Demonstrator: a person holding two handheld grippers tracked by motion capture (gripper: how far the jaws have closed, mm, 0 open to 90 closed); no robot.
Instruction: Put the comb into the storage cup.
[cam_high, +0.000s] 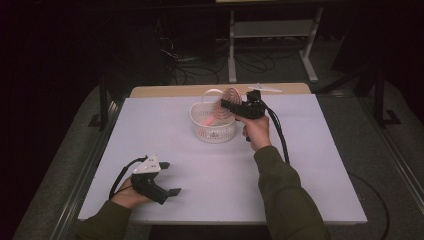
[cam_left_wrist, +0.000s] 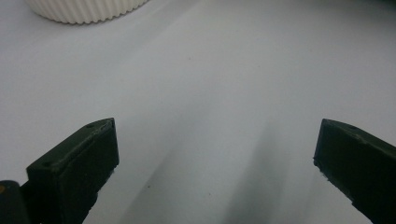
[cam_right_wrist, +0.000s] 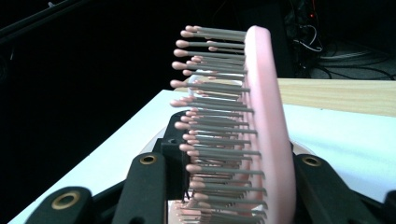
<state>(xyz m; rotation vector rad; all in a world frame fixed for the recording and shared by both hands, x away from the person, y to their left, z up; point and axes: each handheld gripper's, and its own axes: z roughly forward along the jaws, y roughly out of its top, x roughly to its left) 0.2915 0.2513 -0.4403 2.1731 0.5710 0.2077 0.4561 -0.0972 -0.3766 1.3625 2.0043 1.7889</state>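
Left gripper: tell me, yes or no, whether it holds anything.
No. The left gripper stands open, its fingers wide apart with bare white table between them and nothing gripped.

Place: a lab or recording room, as I judge it from my seat.
Work surface: my white table (cam_high: 300, 190), bare, with a wooden edge at its far side.
Upper centre of the frame: loose cables (cam_high: 200, 70) on the floor, beside a white metal stand (cam_high: 270, 30).
Surroundings: dark, unlit; grey floor on both sides of the frame.
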